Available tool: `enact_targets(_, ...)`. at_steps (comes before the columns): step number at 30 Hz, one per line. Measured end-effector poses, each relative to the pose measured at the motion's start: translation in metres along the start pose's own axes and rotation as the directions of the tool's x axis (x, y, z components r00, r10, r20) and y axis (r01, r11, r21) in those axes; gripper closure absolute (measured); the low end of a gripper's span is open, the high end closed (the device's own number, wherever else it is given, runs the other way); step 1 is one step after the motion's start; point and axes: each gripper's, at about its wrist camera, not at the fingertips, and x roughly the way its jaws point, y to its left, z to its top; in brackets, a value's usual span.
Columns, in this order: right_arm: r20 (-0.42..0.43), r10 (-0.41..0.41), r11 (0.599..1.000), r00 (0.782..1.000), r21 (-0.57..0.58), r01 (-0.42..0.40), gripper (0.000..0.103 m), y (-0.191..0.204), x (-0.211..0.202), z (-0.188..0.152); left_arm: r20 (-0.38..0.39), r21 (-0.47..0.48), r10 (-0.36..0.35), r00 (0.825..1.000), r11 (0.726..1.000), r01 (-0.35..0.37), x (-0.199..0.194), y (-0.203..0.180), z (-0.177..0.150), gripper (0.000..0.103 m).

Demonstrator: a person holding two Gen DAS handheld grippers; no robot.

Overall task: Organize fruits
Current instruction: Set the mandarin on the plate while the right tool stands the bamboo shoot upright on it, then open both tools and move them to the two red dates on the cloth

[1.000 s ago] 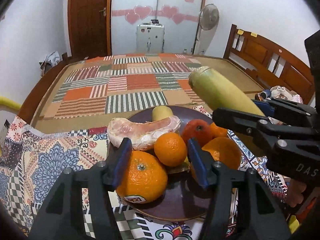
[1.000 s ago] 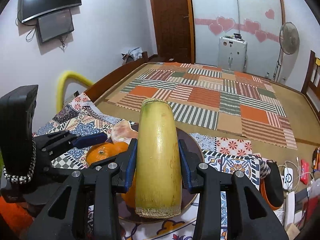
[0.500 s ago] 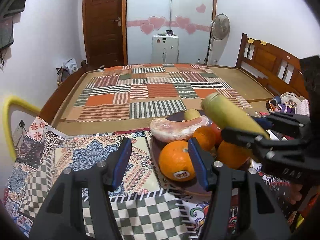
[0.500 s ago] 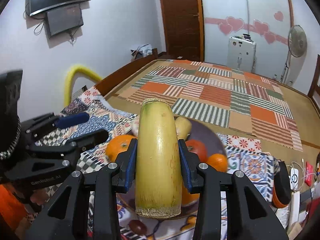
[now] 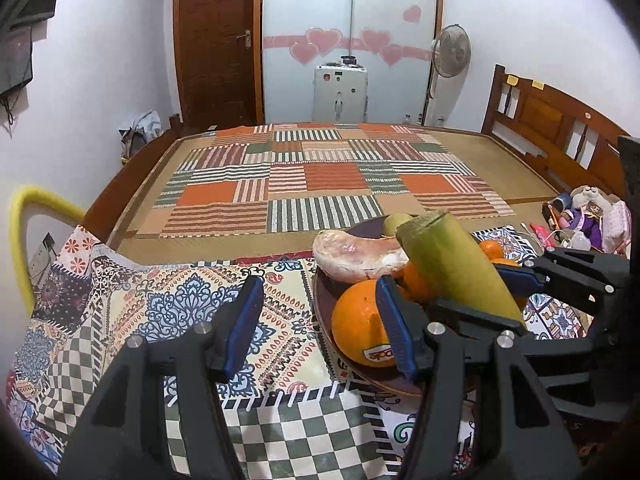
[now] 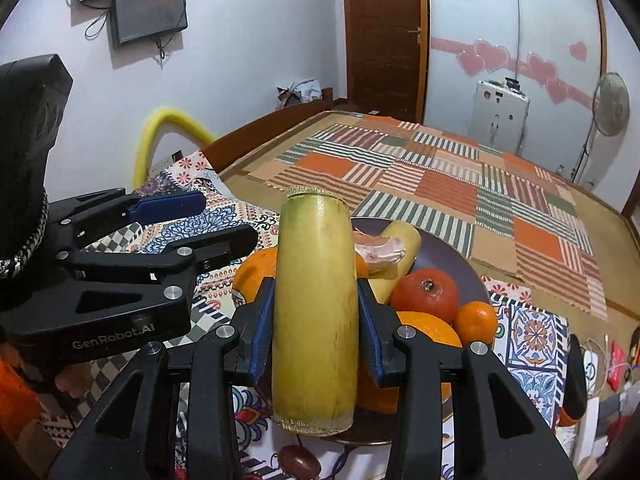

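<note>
A dark plate [image 5: 322, 312] on a patterned cloth holds a big orange with a sticker [image 5: 358, 330], a peeled pomelo segment [image 5: 354, 254], small tangerines and a yellow-green piece. My right gripper [image 6: 316, 320] is shut on a yellow-green sugarcane piece [image 6: 314, 320] and holds it above the plate [image 6: 452, 248]. It also shows in the left wrist view [image 5: 454, 266]. My left gripper [image 5: 316, 324] is open and empty, left of the plate over the cloth; it shows at the left of the right wrist view [image 6: 196, 220].
The patterned cloth [image 5: 180, 320] covers the near table. A bed with a striped patchwork mat [image 5: 320, 184] lies behind. Toys and cables [image 5: 580, 220] lie at the right. A dark red fruit [image 6: 298, 462] lies on the cloth by the plate.
My left gripper has drawn back and shifted left off the plate, away from the big orange. My right gripper has kept the sugarcane piece above the plate.
</note>
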Motion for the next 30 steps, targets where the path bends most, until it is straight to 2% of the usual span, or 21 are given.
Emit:
enact_targets(12, -0.011, -0.010, 1.000, 1.000, -0.026, 0.009, 0.066, 0.010, 0.002, -0.003, -0.003, 0.008, 0.007, 1.000, 1.000, -0.007, 0.000, 0.000, -0.006, 0.045)
enact_targets(20, -0.005, 0.010, 1.000, 1.000, 0.008, -0.010, 0.066, 0.005, -0.003, -0.001, -0.001, 0.008, 0.012, 1.000, 1.000, -0.012, -0.005, 0.003, -0.009, 0.045)
enact_targets(30, 0.082, -0.014, 0.999, 0.997, 0.053, 0.010, 0.065, -0.007, -0.056, -0.006, 0.019, 0.008, -0.027, 0.999, 1.000, 0.026, -0.038, -0.010, -0.014, 0.045)
